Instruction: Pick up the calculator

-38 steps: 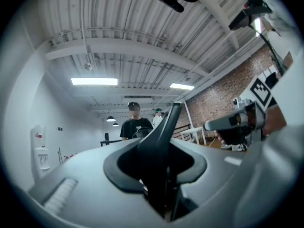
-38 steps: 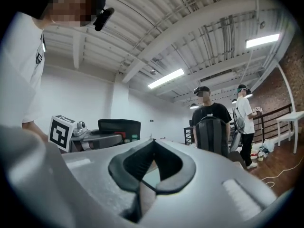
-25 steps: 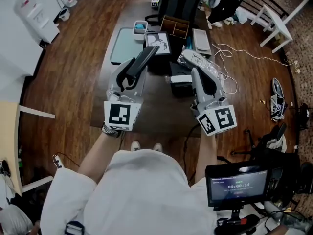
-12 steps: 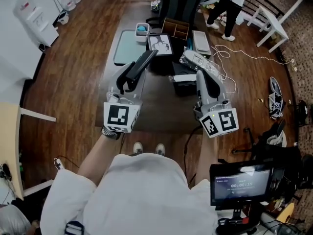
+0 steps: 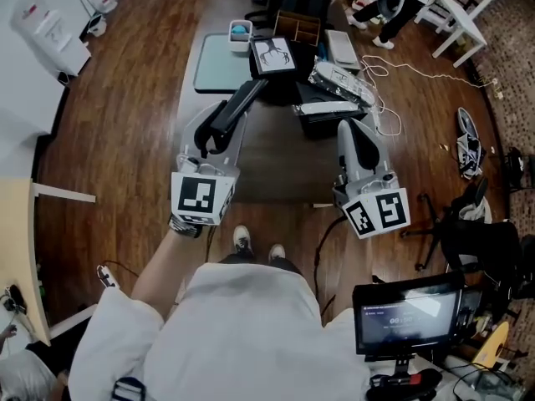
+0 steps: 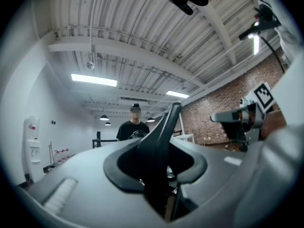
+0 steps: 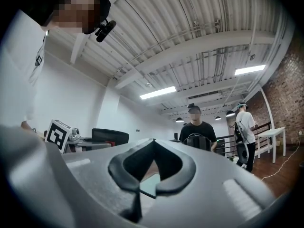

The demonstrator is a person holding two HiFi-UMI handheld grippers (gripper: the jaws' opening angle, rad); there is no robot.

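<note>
Whole view shifted: the person has backed off, so the dark table sits higher in the head view than a second ago, and both grippers are drawn toward the lower frame. Grip unchanged: the left gripper is clamped on a slim black slab, probably the calculator, edge-on, left of centre. The right gripper has its jaws together, empty. Pick judged done; it's being carried off.

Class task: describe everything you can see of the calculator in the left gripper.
The calculator is a slim, dark, flat slab, seemingly plastic; no keys or display can be made out. The left gripper clamps one end between its jaws, and the rest sticks out forward over the table. In the left gripper view it shows edge-on, leaning right.
</note>
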